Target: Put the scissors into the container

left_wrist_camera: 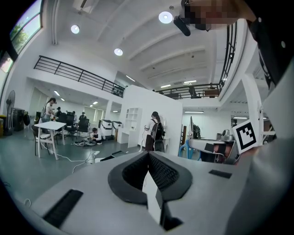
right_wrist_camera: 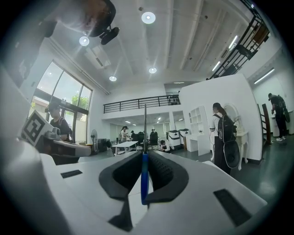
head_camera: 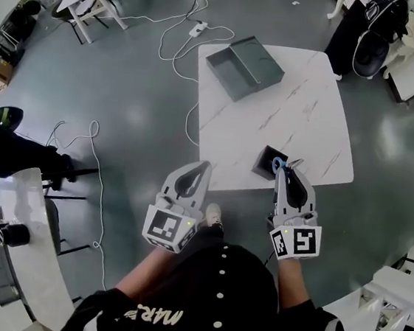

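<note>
- Right gripper (head_camera: 290,168): fingers clamped on the scissors (head_camera: 278,163). In the right gripper view the blue handle sits edge-on between the pads of the gripper (right_wrist_camera: 144,155), and a thin metal blade (right_wrist_camera: 145,126) runs on past the tips.
- Scissors location: held in the air at the near edge of the white table (head_camera: 273,109), right beside the small black container (head_camera: 266,155). From the head view the blue handle loop overlaps the container's right side; whether they touch cannot be told.
- Black container: stands on the table close to its near edge, open top facing up.
- Left gripper (head_camera: 205,165): fingers together, nothing between them; the left gripper view shows the two ribbed pads (left_wrist_camera: 161,170) meeting at the tips of the gripper (left_wrist_camera: 148,153). It hangs off the table, past its near left corner, over the floor.
- Grey open box (head_camera: 244,67): at the table's far left corner, lid folded back, well apart from both grippers.
- White cable (head_camera: 177,46) and a power strip (head_camera: 199,28) lie on the grey floor beyond the table's far left corner.
</note>
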Tool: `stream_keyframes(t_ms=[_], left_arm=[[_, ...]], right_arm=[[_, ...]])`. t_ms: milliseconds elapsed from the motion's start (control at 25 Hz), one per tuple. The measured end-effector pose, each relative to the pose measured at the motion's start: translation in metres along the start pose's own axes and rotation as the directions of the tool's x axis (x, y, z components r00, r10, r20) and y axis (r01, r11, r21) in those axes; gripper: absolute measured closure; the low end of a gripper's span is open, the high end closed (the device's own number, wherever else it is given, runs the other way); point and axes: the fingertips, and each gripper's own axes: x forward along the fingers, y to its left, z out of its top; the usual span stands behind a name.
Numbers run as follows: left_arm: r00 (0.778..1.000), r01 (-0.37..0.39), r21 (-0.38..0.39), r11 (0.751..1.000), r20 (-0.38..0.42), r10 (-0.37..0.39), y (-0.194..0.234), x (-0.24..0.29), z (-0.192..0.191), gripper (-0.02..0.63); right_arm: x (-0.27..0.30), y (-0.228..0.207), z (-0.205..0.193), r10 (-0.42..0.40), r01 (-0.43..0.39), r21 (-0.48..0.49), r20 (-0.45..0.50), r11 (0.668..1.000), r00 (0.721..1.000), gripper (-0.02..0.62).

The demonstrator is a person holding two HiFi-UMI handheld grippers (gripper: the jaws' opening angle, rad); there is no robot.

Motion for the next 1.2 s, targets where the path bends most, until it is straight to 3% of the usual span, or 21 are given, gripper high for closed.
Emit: stream_keyframes(t_ms=[600, 1200], left_arm=[[1.0, 0.011, 0.009, 1.0, 0.017, -0.011, 0.057, 0.046, 0.011, 0.58], [1.0, -0.007, -0.025, 1.0, 0.016, 0.008, 0.063, 0.089, 0.013, 0.58]], right_arm=[[0.09, -0.008, 0.012, 0.01, -0.01, -0.013, 0.034, 1.0, 0.999, 0.543], [0.161, -0.039, 0.043, 0.1, -0.093, -0.125, 0.045, 0.988, 0.994, 0.543]])
